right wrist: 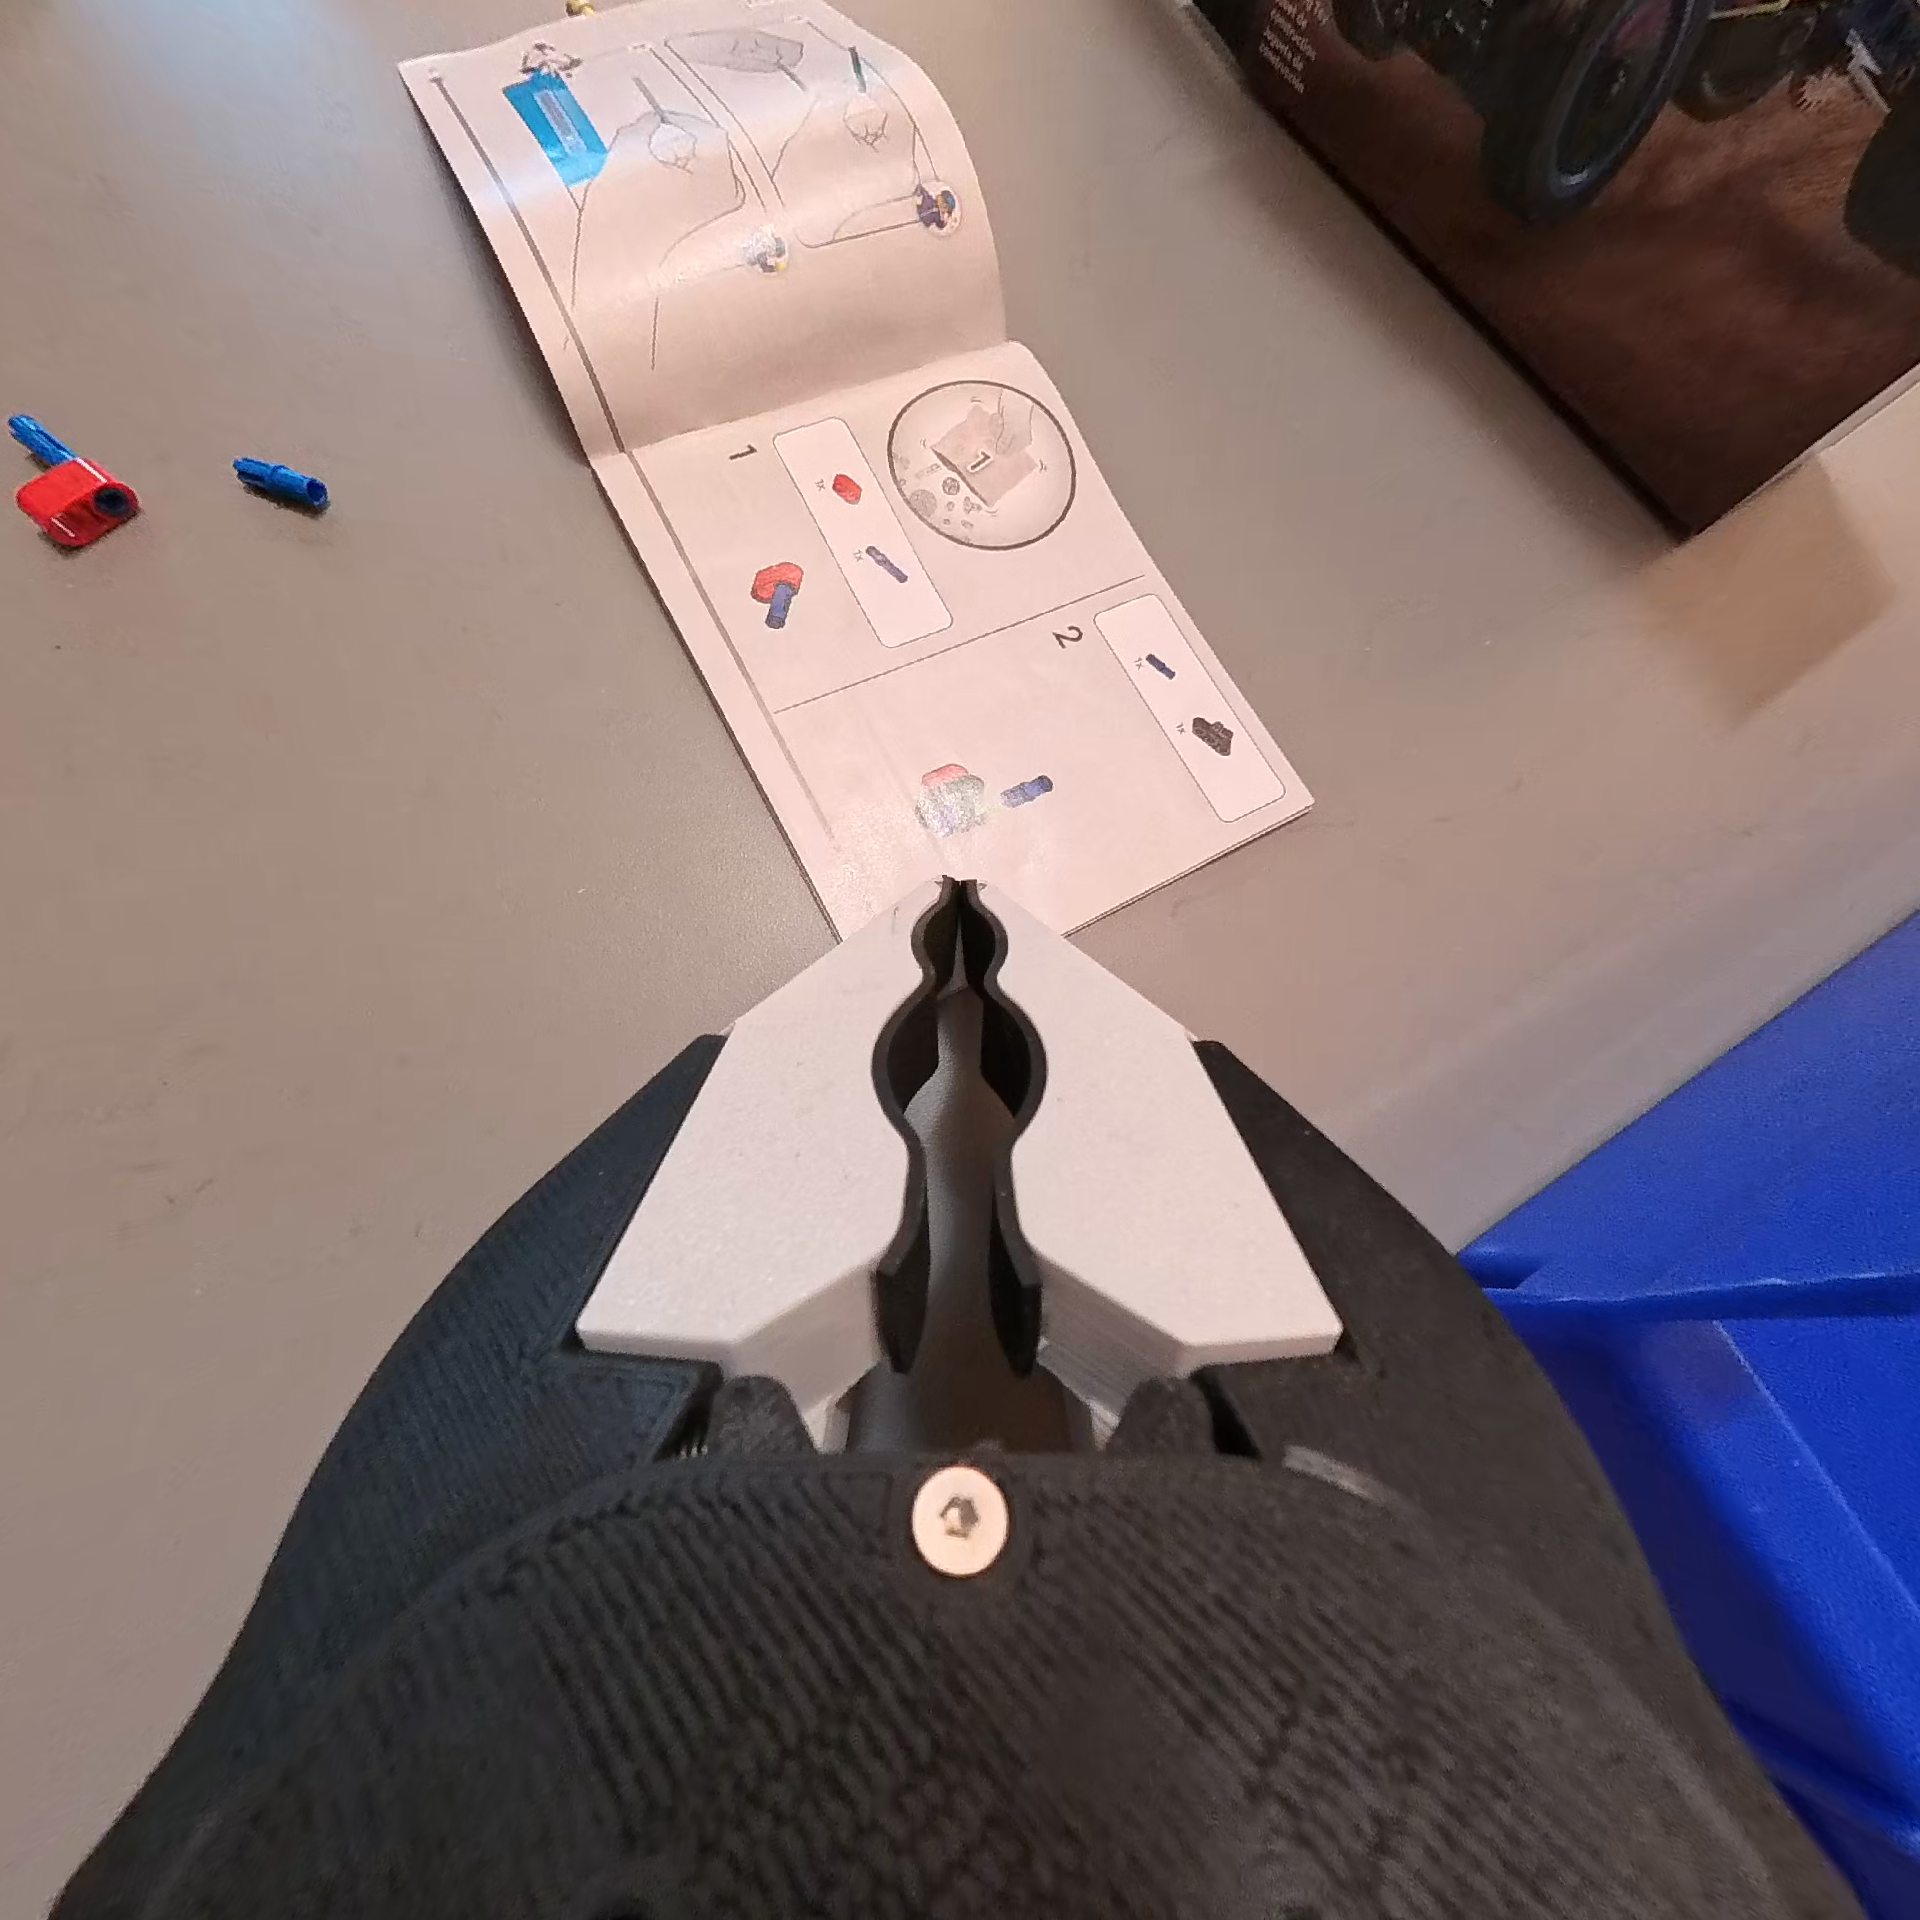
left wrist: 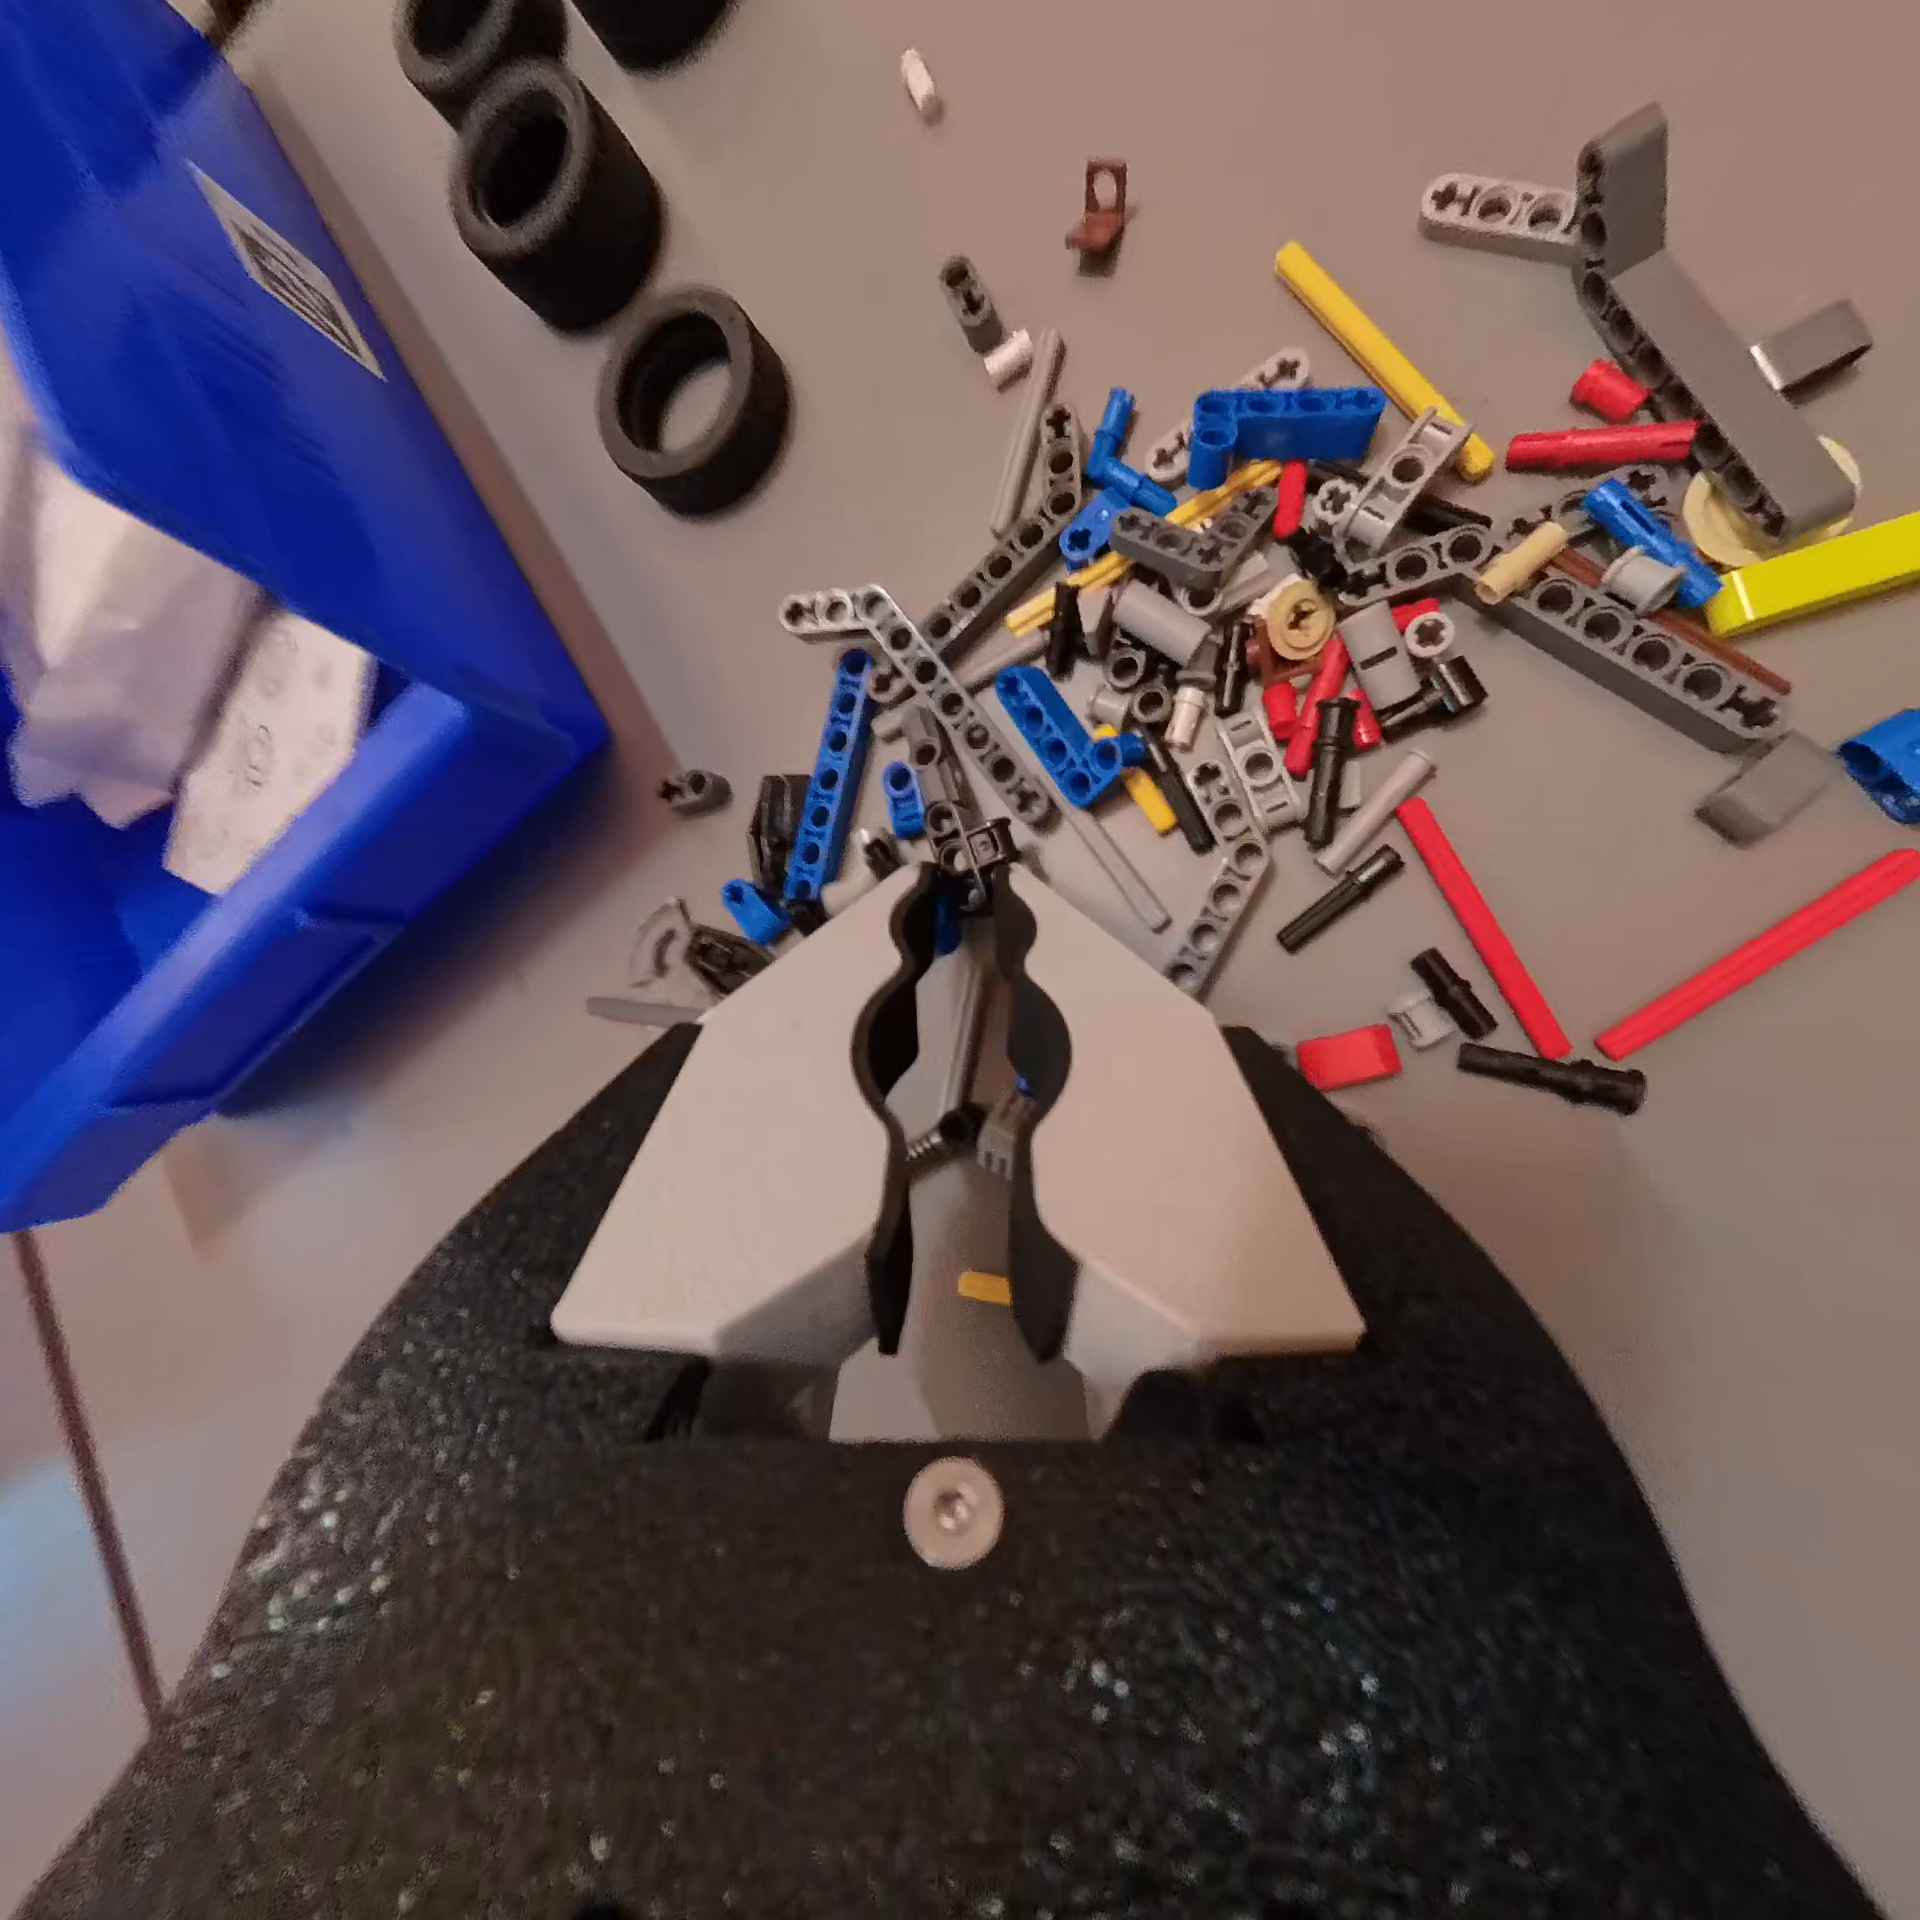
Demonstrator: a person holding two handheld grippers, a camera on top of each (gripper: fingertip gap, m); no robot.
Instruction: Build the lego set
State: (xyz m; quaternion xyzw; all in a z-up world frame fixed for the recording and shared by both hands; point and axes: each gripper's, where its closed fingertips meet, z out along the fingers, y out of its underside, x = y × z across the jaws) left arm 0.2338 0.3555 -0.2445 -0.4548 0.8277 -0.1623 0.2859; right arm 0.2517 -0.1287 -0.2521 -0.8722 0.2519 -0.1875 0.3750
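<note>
In the left wrist view, my left gripper [left wrist: 966, 883] is shut on a small black Lego connector [left wrist: 983, 844] at its tips. It sits over the near left edge of a pile of loose Lego parts [left wrist: 1247, 623]: grey and blue beams, red and yellow axles, black pins. In the right wrist view, my right gripper [right wrist: 958, 888] is shut and empty. It hovers over the near edge of the open instruction booklet [right wrist: 935, 582]. A red piece with a blue pin in it [right wrist: 75, 499] and a loose blue pin [right wrist: 281, 483] lie on the table at the left.
Three black tyres [left wrist: 561, 208] lie at the back left of the pile. A blue bin [left wrist: 260, 623] with paper and bags stands at the left, and its corner also shows in the right wrist view [right wrist: 1745, 1351]. The set's box [right wrist: 1662, 208] lies at the back right.
</note>
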